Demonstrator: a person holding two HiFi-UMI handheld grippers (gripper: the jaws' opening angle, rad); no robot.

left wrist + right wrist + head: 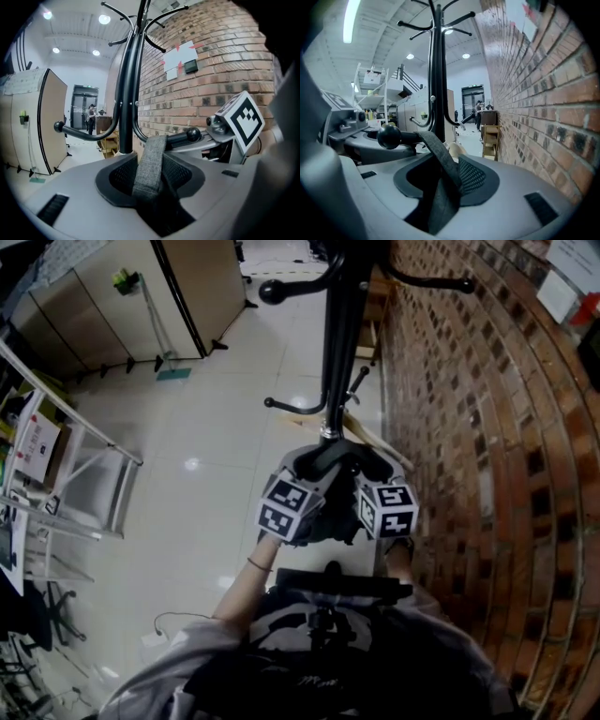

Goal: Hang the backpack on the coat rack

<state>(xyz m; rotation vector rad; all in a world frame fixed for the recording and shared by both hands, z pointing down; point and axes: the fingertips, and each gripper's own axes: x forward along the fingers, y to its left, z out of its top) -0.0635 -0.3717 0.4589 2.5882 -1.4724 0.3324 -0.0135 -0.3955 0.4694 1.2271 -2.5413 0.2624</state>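
Note:
A grey backpack (328, 465) hangs against the black coat rack (342, 334), its grey fabric loop (150, 164) draped over a ball-tipped hook (193, 134). The right gripper view shows the same loop (440, 159) and hook ball (389, 136), with the pack's top (511, 197) filling the foreground. My left gripper (298, 486) and right gripper (375, 486) flank the pack's top, marker cubes toward me. The pack hides most of both pairs of jaws; they stand wide, and I see no pad pressing on it. The right gripper's cube (241, 121) shows in the left gripper view.
A brick wall (469, 427) runs close along the right of the rack. Beige cabinets (141, 296) and a metal frame rack (84, 474) stand to the left across white floor tiles. A small wooden shelf (490, 136) sits by the wall beyond. A person (91, 117) stands far off.

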